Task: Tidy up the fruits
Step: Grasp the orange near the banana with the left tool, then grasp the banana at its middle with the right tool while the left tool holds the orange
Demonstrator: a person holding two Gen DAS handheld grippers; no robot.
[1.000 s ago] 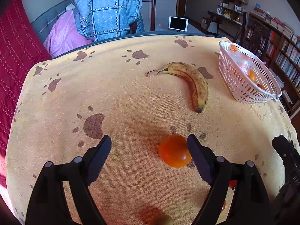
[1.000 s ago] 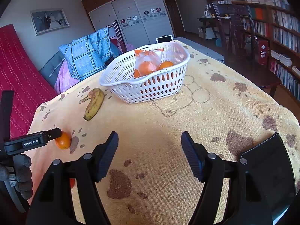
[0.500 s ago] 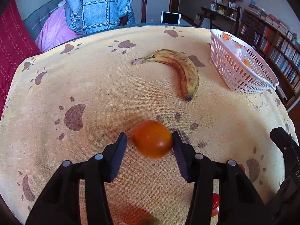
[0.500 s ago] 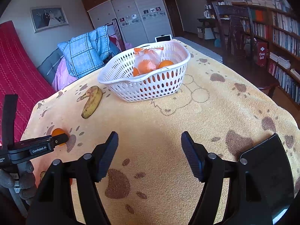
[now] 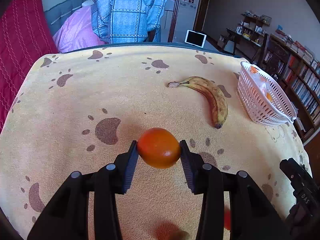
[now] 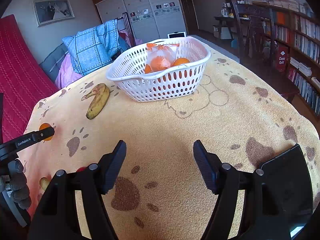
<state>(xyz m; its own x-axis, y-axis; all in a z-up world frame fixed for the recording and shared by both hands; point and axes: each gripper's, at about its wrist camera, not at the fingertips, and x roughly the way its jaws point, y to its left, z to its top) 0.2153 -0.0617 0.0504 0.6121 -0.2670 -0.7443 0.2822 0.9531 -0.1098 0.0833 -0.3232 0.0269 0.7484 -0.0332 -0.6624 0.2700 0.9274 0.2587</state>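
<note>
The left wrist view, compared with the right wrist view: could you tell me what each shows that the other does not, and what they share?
Only the left wrist view shows both pads of the left gripper pressing on the orange. Only the right wrist view shows the open, empty right gripper, the black tray and the bagged oranges clearly inside the basket. Both show the banana on the paw-print cloth, the basket and the blue plaid blanket.

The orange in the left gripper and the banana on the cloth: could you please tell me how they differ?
The orange is round and bright; the banana is long, curved and brown-spotted. The orange is clamped between the left gripper pads; the banana lies untouched on the cloth. Both remain outside the white basket.
</note>
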